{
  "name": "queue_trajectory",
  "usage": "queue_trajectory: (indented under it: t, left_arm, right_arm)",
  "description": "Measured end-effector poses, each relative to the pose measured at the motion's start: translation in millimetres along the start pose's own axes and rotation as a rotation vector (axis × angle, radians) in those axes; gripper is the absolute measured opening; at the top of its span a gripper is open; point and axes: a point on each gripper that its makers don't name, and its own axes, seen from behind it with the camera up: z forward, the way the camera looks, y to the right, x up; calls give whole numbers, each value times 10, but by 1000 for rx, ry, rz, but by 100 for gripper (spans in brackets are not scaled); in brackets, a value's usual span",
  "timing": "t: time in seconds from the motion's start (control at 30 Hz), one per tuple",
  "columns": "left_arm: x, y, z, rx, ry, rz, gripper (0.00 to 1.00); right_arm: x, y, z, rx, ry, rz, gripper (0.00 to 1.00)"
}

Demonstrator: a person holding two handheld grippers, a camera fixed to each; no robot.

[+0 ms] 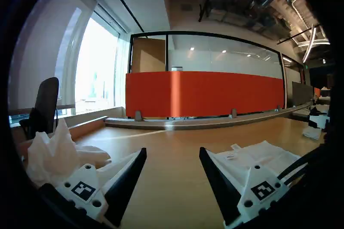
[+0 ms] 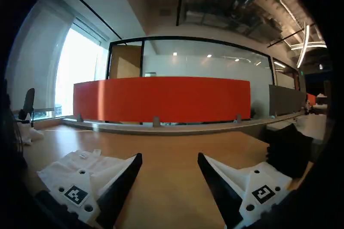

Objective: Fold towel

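Where the pale wooden counter (image 1: pixel 180 134) stretches away from both cameras, it takes up most of the lower scene. A long orange partition panel (image 1: pixel 202 93) stands along its far edge. A bright window (image 1: pixel 96 74) glares at the left, so washed out that what lies beyond it cannot be made out.

In the left gripper view, a crumpled white towel (image 1: pixel 56 151) is heaped on the counter at the left. Its lower part is hidden behind one finger of the left gripper (image 1: pixel 172 149). A flat white towel (image 1: pixel 262 151) lies spread on the counter at the right, partly covered by the other finger and cut off at the edge. The fingers (image 1: pixel 124 181) are spread wide apart with bare counter between them, grasping nothing. A black office chair (image 1: pixel 45 106) stands behind the heap, by the window.

The right gripper view shows the flat white towel at its left, partly behind one finger of the right gripper (image 2: pixel 169 155). This gripper's fingers are likewise spread apart and grasp nothing. At the right sits a dark folded cloth (image 2: pixel 288 151), in shadow and hard to make out. At the far left, a small white shape (image 2: pixel 28 133) rests on the counter near the chair. Whether it is the crumpled white towel cannot be told.
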Motion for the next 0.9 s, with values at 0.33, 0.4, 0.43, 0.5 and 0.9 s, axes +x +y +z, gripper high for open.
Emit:
queue_trajectory:
  t: [0.33,0.4,0.43,0.5,0.9]
  left_arm:
    - [-3,3,4,0,0,1,90]
    - [0,4,2,1,-1,1,91]
    - [2,4,-1,1,-1,1,90]
    - [4,0,-6,2,-4,6,90]
    - [513,-53,-75,17,-6,72,91]
  right_arm:
    - [16,-7,-6,-2,0,-1,100]
    - [13,-1,-4,-5,0,-1,100]
    - [8,9,-1,-8,1,-2,100]
    - [3,27,0,-13,0,-3,100]
    - [584,8,-73,-7,12,-59,100]
